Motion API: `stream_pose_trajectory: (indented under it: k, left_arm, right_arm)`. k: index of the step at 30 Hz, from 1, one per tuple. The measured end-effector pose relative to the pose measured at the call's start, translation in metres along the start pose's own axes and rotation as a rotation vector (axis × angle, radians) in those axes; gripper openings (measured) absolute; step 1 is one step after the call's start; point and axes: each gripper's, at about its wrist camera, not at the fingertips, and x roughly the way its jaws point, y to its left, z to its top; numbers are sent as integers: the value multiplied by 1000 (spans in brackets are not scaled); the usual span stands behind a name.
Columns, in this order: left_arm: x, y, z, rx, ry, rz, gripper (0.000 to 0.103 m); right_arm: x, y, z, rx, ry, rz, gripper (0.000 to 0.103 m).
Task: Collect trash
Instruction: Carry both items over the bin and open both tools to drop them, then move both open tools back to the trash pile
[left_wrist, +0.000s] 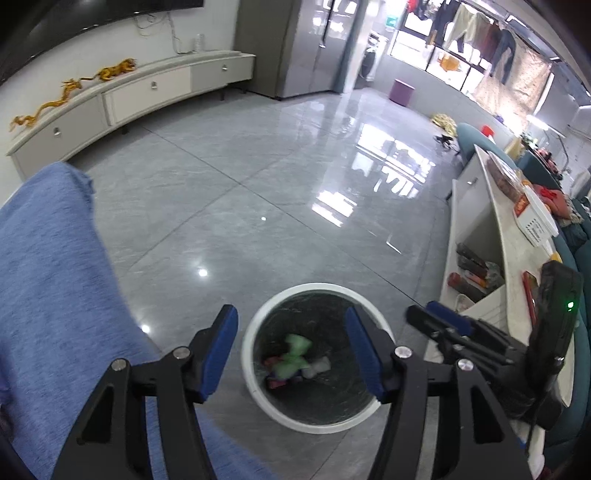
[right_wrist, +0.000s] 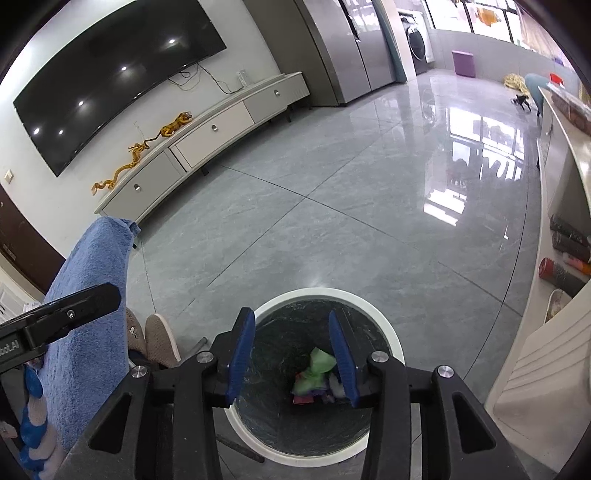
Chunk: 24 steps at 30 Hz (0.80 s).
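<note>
A round white-rimmed trash bin (left_wrist: 255, 332) with a dark liner stands on the grey floor below both grippers; it also shows in the right wrist view (right_wrist: 391, 336). Crumpled green, white and red trash (left_wrist: 293, 356) lies in its bottom, also seen in the right wrist view (right_wrist: 314, 374). My left gripper (left_wrist: 291, 350) is open and empty above the bin. My right gripper (right_wrist: 291, 356) is open and empty above the bin too. The right gripper's body (left_wrist: 491, 343) shows at the right of the left wrist view.
A blue towel (left_wrist: 48, 295) hangs at the left, also in the right wrist view (right_wrist: 92, 288). A white counter with shelves (left_wrist: 495, 236) runs along the right. A TV cabinet (right_wrist: 207, 140) stands at the far wall. Beige slippers (right_wrist: 155, 339) sit left of the bin.
</note>
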Motion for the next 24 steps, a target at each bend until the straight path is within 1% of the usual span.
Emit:
stream_pose_trajectory:
  k: [8, 12, 16, 20, 24]
  left_arm:
    - [-45, 48, -25, -46, -72, 110, 59]
    - [-77, 70, -36, -63, -134, 179, 59]
    - [-110, 95, -51, -95, -199, 229, 59]
    - [-143, 124, -65, -143, -252, 252, 59]
    - [-177, 156, -80, -180, -313, 297, 59]
  right_arm:
    - [-20, 36, 3, -65, -33, 19, 39]
    - [-34, 62, 6, -112, -59, 38, 39]
    - [-46, 89, 10, -163, -82, 66, 39]
    - [-55, 119, 13, -220, -97, 99, 39]
    - [-61, 148, 14, -269, -108, 135, 39]
